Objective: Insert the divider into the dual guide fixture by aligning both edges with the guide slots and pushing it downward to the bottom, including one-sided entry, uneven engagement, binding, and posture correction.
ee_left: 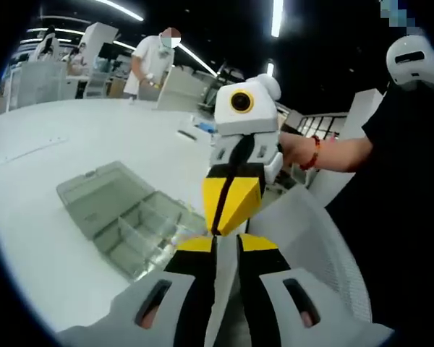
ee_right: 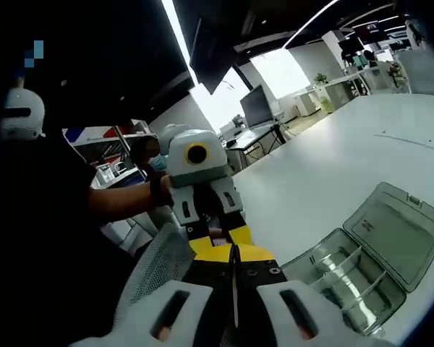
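Both grippers meet tip to tip in the air beside the table. A thin pale divider (ee_left: 218,289) runs between the jaws of my left gripper (ee_left: 228,242), which stand slightly apart and closed on it. My right gripper (ee_left: 222,225) faces it with its yellow jaws pressed together on the same piece. In the right gripper view the divider (ee_right: 235,289) is a thin edge-on line inside my right gripper (ee_right: 233,251), with the left gripper (ee_right: 219,235) just beyond. A clear plastic compartment box (ee_left: 123,217) (ee_right: 369,267), lid open, lies on the white table (ee_left: 58,144) (ee_right: 333,159).
A grey mesh chair back (ee_left: 311,246) (ee_right: 159,267) stands beneath the grippers, off the table's edge. The person's black-sleeved arms reach in from the side. A person in a white coat (ee_left: 152,61) stands at the table's far end among white equipment.
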